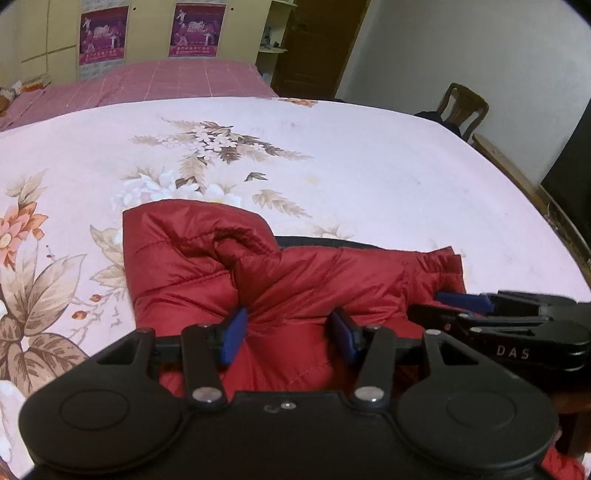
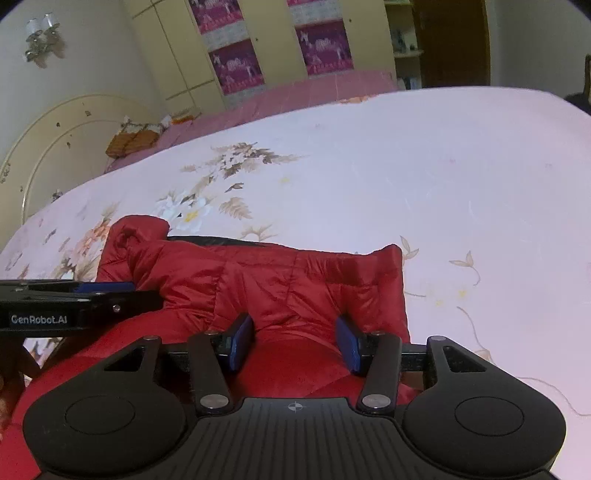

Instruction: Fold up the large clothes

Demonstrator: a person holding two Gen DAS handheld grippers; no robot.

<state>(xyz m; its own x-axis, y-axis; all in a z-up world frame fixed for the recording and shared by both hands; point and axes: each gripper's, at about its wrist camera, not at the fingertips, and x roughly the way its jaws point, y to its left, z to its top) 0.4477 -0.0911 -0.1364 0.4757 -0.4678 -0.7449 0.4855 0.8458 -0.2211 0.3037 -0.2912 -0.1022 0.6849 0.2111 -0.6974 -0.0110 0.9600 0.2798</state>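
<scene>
A red quilted puffer jacket [image 1: 258, 273] lies on the bed near me, bunched, with a dark lining strip along its far edge. It also shows in the right wrist view [image 2: 280, 284]. My left gripper [image 1: 291, 332] is open, its blue pads wide apart and pressed against the jacket fabric. My right gripper [image 2: 295, 339] is open too, pads wide apart over the jacket's right part. The right gripper shows side-on at the right of the left wrist view [image 1: 498, 317]; the left gripper shows at the left of the right wrist view [image 2: 74, 299].
The pale pink floral bedsheet [image 1: 332, 155] spreads beyond the jacket. A pink checked blanket [image 1: 166, 77] lies further back. A wooden chair [image 1: 463, 107] stands at the right, a cream headboard [image 2: 55, 140] at the left, and wardrobes with purple posters [image 1: 195, 29] behind.
</scene>
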